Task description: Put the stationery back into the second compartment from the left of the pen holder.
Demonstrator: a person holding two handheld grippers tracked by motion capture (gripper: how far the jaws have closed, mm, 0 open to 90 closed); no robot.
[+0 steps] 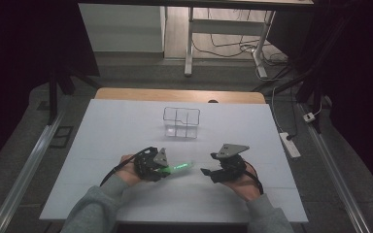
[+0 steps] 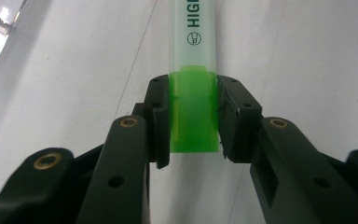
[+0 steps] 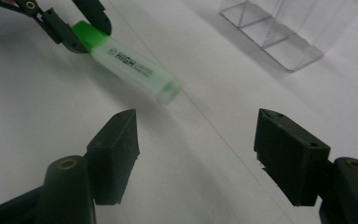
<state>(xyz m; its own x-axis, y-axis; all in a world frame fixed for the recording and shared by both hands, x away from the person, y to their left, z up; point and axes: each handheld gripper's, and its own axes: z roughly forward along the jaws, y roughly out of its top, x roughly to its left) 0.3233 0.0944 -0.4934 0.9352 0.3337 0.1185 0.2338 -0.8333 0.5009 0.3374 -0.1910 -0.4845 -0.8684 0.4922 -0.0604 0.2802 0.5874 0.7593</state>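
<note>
Green highlighter (image 1: 178, 167): pale translucent barrel with a green end, printed lettering along the side; held off the white surface (image 1: 126, 126), its green end clamped between the jaws of the left tool (image 1: 161, 170), the barrel projecting straight out beyond the jaws toward the right tool (image 1: 207, 172). In the left gripper view the highlighter (image 2: 192, 93) sits centred between both pads (image 2: 161, 116), pressed on either side. Right tool: jaws standing wide with nothing between them, pointed at the free end of the highlighter (image 3: 135, 63) and a little apart from it. Left hand (image 1: 126, 170) and right hand (image 1: 245, 182): both enter from the near edge in grey sleeves, each wrapped around its tool, the tools facing one another. Clear compartment organiser (image 1: 181, 122): farther back on the surface, well apart from both tools.
</note>
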